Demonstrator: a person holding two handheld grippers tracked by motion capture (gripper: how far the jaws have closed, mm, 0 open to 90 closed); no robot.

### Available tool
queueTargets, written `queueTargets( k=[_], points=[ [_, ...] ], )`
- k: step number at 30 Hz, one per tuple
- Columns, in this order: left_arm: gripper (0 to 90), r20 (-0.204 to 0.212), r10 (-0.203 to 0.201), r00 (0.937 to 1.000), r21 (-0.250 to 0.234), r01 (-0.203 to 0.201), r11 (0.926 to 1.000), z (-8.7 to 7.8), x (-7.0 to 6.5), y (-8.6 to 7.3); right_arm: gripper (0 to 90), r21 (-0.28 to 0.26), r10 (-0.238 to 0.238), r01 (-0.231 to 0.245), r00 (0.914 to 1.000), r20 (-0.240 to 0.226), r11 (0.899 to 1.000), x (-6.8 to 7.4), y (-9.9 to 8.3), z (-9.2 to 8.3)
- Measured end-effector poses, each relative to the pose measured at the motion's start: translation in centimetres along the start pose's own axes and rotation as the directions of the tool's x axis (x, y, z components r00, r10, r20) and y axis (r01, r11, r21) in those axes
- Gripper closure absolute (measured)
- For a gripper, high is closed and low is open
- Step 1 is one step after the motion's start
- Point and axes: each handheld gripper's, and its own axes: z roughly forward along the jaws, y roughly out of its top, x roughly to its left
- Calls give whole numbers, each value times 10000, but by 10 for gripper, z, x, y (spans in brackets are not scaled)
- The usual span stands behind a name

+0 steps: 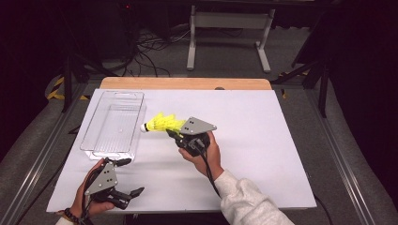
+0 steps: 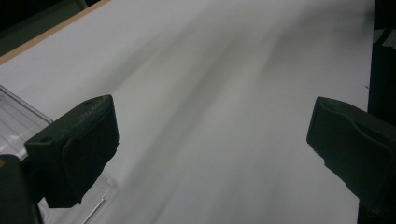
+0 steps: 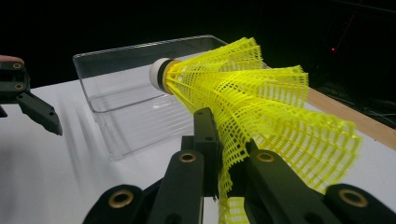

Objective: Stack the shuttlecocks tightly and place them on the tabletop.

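A yellow mesh shuttlecock (image 1: 162, 123) with a white cork tip hangs above the white table, its tip pointing left toward a clear plastic bin (image 1: 114, 123). My right gripper (image 1: 174, 132) is shut on its skirt; in the right gripper view the jaws pinch the yellow netting (image 3: 261, 107), with the bin (image 3: 140, 107) just beyond the cork. My left gripper (image 1: 133, 177) stands open near the table's front left corner, nothing between its jaws. The left gripper view has both black fingers (image 2: 74, 144) spread wide over bare table, a corner of the bin (image 2: 18, 121) at the left.
The white table top (image 1: 263, 140) lies to the right of the hands. A wooden edge strip (image 1: 187, 83) runs along the far side. Beyond it, cables and a white metal frame (image 1: 230, 28) sit on the dark floor.
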Motion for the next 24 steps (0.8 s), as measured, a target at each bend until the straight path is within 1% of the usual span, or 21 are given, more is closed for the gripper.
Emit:
queueTargets(
  k=[6, 8, 13, 17, 24],
  points=[
    [30, -40, -20, 10000, -61, 20, 10000, -1, 0, 0, 876, 31, -85, 85, 9999, -72, 10000, 2, 3, 8],
    [30, -40, -29, 10000, -63, 28, 10000, -1, 0, 0, 876, 22, -22, 22, 10000, -96, 10000, 2, 5, 10],
    [29, -38, -28, 10000, -65, 28, 10000, -1, -1, 0, 876, -2, -53, 53, 9999, -119, 10000, 3, 8, 15],
    [29, 2, -56, 10000, -110, 56, 9999, -2, 0, 0, 876, 80, -150, 151, 9998, -148, 9999, 3, 10, 18],
    [29, 52, -52, 10000, -123, 52, 9999, -2, 0, -1, 876, 120, -156, 158, 9998, -104, 9998, 1, 11, 23]
  ],
)
